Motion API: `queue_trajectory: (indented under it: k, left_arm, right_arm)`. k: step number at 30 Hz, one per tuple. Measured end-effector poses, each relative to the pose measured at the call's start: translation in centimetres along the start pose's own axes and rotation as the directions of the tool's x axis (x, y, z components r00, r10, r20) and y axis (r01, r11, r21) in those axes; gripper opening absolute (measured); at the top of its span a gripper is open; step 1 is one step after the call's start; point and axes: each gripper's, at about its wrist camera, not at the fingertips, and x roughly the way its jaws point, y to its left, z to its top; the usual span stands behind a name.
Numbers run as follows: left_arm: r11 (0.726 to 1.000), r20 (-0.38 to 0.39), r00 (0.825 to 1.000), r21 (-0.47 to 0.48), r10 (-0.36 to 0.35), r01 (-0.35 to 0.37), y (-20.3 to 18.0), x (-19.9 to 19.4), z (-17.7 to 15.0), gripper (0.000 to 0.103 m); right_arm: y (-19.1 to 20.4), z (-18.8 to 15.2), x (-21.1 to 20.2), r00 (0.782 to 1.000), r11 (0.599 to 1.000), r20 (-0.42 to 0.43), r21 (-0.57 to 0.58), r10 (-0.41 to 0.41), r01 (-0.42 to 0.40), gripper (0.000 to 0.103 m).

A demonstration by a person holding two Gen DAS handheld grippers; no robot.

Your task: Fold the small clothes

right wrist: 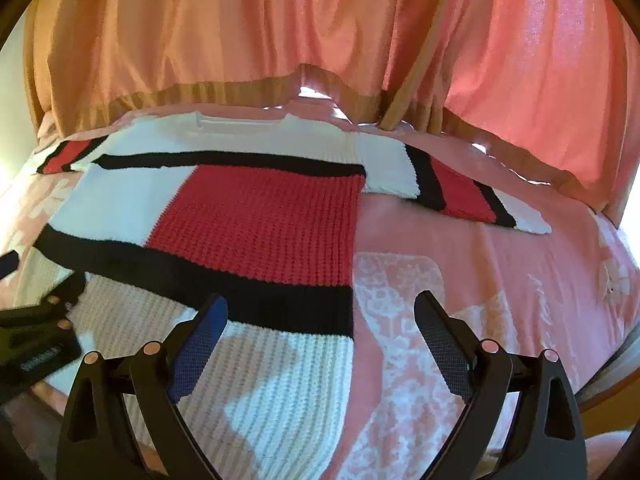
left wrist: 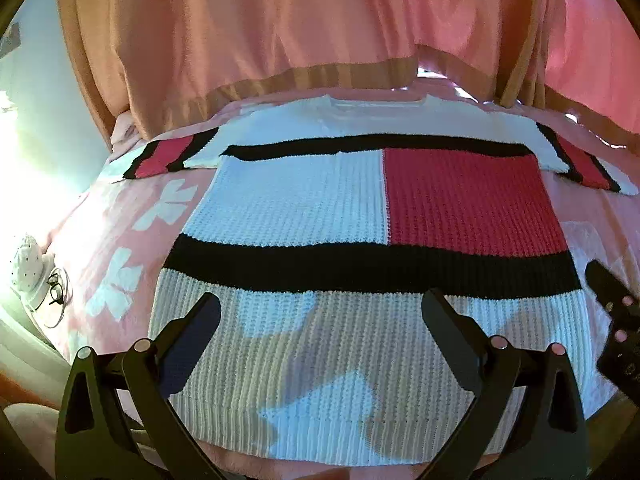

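Left gripper [left wrist: 320, 312]: jaws spread wide, holding nothing, poised above hem. Right gripper [right wrist: 320, 312]: jaws likewise wide apart, empty, straddling sweater's side edge. Knit sweater [left wrist: 360, 208], white with red block and black bands: flat on pink bedspread [right wrist: 500, 264] directly ahead of both grippers, sleeves out sideways, collar at far end. Orange-pink curtain [left wrist: 280, 20]: hangs beyond collar.

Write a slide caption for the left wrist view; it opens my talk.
Open left claw above the hem of a flat colour-block knit sweater on a pink bedspread, sleeves out.
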Motion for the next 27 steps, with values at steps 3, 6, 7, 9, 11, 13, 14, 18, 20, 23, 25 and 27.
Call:
queue_trajectory:
  k: [3, 6, 7, 9, 11, 13, 14, 18, 20, 23, 25, 27]
  left_arm:
    - [1.0, 0.0, 1.0, 0.008, -0.008, 0.008, -0.1, 0.3, -0.2, 0.098]
    - [0.999, 0.012, 1.0, 0.04, 0.022, -0.023, -0.4, 0.9, -0.1, 0.098]
    - [0.999, 0.007, 1.0, 0.044, 0.021, -0.021, -0.4, 1.0, -0.1, 0.098]
    - [0.999, -0.003, 1.0, 0.034, 0.005, -0.005, -0.3, 1.2, 0.1, 0.098]
    - [0.999, 0.0, 1.0, 0.042, 0.006, -0.006, -0.5, 1.1, 0.2, 0.098]
    - [0.999, 0.014, 1.0, 0.045, 0.016, -0.017, -0.7, 0.7, 0.0, 0.098]
    - [0.999, 0.018, 1.0, 0.043, 0.026, -0.026, -0.7, 0.5, -0.2, 0.098]
    - [0.999, 0.027, 0.998, 0.016, 0.048, -0.048, -0.5, 0.0, -0.5, 0.098]
    - [0.998, 0.033, 0.997, 0.012, 0.067, -0.068, -0.2, -0.1, -0.7, 0.098]
    - [0.997, 0.023, 0.997, 0.009, 0.079, -0.08, 0.5, 0.1, -1.1, 0.098]
    - [0.996, 0.032, 0.995, 0.016, 0.09, -0.09, 1.0, 0.0, -1.4, 0.098]
    - [0.995, 0.03, 0.995, 0.015, 0.098, -0.099, 1.5, 0.0, -1.5, 0.098]
  right_arm:
    - [0.1, -0.1, 0.3, 1.0, 1.0, -0.016, 0.004, -0.026, 0.026, 0.093]
    - [0.3, -0.1, 0.5, 0.999, 0.999, -0.031, 0.027, -0.025, 0.026, 0.093]
    - [0.7, 0.0, 0.5, 0.999, 0.999, -0.039, 0.016, -0.033, 0.033, 0.093]
    - [1.1, -0.2, 0.3, 0.999, 0.999, -0.026, 0.008, -0.034, 0.034, 0.093]
    - [1.5, -0.5, 0.3, 0.999, 0.999, -0.03, -0.005, -0.032, 0.032, 0.093]
    - [1.6, -0.9, 0.7, 0.999, 1.0, -0.048, 0.028, 0.009, -0.008, 0.093]
    - [1.7, -1.0, 0.9, 0.998, 0.999, -0.06, 0.035, 0.024, -0.022, 0.093]
    - [2.5, -1.4, 1.0, 0.996, 0.998, -0.068, 0.008, 0.06, -0.06, 0.093]
    - [2.5, -1.5, 0.8, 0.996, 0.998, -0.058, 0.002, 0.065, -0.065, 0.093]
    - [2.3, -1.8, 0.9, 0.996, 0.998, -0.063, 0.011, 0.066, -0.066, 0.093]
    - [2.1, -1.9, 1.1, 0.993, 0.997, -0.088, 0.028, 0.076, -0.074, 0.093]
    - [2.1, -1.9, 1.0, 0.991, 0.995, -0.096, 0.039, 0.091, -0.087, 0.093]
